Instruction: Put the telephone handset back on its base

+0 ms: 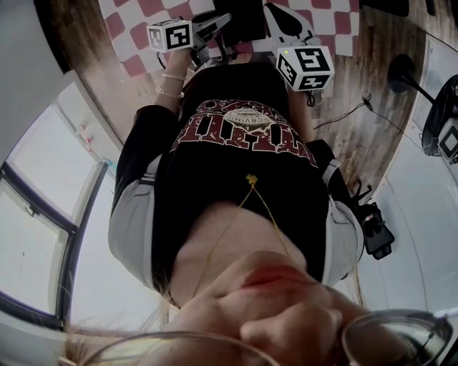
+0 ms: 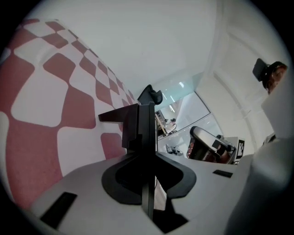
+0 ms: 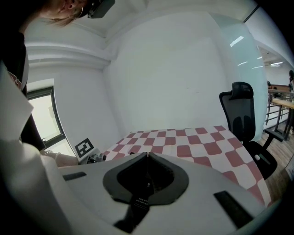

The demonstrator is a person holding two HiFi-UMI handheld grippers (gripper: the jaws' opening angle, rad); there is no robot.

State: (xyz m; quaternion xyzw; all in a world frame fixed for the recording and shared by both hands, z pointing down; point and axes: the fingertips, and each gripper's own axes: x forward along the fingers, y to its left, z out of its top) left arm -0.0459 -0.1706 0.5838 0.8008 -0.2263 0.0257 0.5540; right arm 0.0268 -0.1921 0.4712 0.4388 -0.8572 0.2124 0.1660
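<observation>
Step in hand: as I judge it, the handset is being carried toward its base and is not yet set down
Left gripper [image 2: 147, 158]: jaws closed on a black, hard-plastic, flat-sided bar with a stepped edge [image 2: 136, 126], which stands tall between them, seen edge-on; I take it for the telephone handset, though its whole shape is not shown
Right gripper [image 3: 147, 155]: jaws drawn together to a point with nothing between them, aimed across the table
Handset's place: in the left jaws, above the left part of the table, off its base
Base: no view shows it for certain; a dark block [image 1: 247, 20] on the far side between the two grippers in the head view may be it, but I cannot tell
Table cover: red-and-white checked cloth [image 3: 197, 137], matt and soft, lying flat
Far right: black mesh-backed office chair [image 3: 241, 114] beside the table
Doing it well: find the cradle first, turn the handset so its long side runs along it, lower it level, and open the jaws only once both ends sit in
Spare gripper: the right one could steady the base
Risks: smooth plastic may slip in the pads; a light base may slide on the cloth
</observation>
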